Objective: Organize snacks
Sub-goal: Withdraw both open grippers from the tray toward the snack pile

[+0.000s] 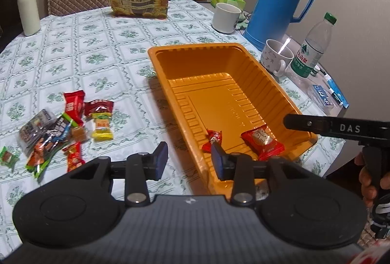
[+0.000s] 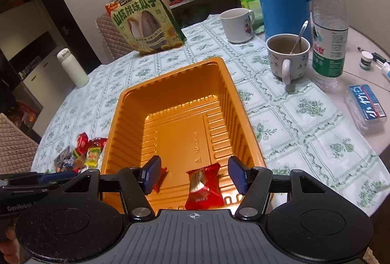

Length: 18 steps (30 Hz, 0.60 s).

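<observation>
A rectangular orange plastic tray [image 2: 170, 103] sat on a round table covered by a white cloth with green flower squares [image 1: 97, 49]. Inside the tray's near end lay two snacks: a large red wrapped candy [image 2: 203, 187] and a smaller red wrapped candy [image 1: 213, 139]. The right gripper [image 2: 195, 175] hung over that end, jaws parted and grasping nothing, the large candy lying loose below them. The left gripper [image 1: 189, 160] hovered at the tray's left rim, jaws apart and empty. A loose pile of mixed wrapped snacks [image 1: 58, 127] lay on the cloth left of the tray.
</observation>
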{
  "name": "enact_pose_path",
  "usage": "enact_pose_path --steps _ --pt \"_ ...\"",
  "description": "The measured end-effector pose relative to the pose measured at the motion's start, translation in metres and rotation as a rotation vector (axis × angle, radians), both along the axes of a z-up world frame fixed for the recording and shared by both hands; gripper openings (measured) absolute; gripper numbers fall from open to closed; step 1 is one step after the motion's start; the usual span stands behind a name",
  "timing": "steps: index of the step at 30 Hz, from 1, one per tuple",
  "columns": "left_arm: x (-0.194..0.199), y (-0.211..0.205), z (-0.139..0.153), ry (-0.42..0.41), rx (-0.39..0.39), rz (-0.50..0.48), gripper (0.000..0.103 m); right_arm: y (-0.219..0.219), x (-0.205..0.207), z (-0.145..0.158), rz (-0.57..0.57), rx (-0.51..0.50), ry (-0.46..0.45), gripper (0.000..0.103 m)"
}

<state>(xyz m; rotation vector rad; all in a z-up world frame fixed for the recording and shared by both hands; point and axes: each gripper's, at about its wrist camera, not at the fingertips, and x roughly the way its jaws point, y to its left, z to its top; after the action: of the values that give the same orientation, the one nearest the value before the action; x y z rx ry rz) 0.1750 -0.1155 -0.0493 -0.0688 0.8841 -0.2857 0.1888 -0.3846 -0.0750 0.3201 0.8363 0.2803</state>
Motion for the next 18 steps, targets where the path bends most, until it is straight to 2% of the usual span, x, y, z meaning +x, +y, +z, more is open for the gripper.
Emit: enact_pose_path --steps 10,18 --pt "-0.017 0.034 0.006 -0.005 -0.001 0.011 0.038 0.018 -0.024 0.012 -0.004 -0.013 -0.001 0.064" --pt "-0.032 0.078 0.007 0.002 0.009 0.049 0.038 0.057 -0.041 0.016 0.026 -0.003 0.037 0.065"
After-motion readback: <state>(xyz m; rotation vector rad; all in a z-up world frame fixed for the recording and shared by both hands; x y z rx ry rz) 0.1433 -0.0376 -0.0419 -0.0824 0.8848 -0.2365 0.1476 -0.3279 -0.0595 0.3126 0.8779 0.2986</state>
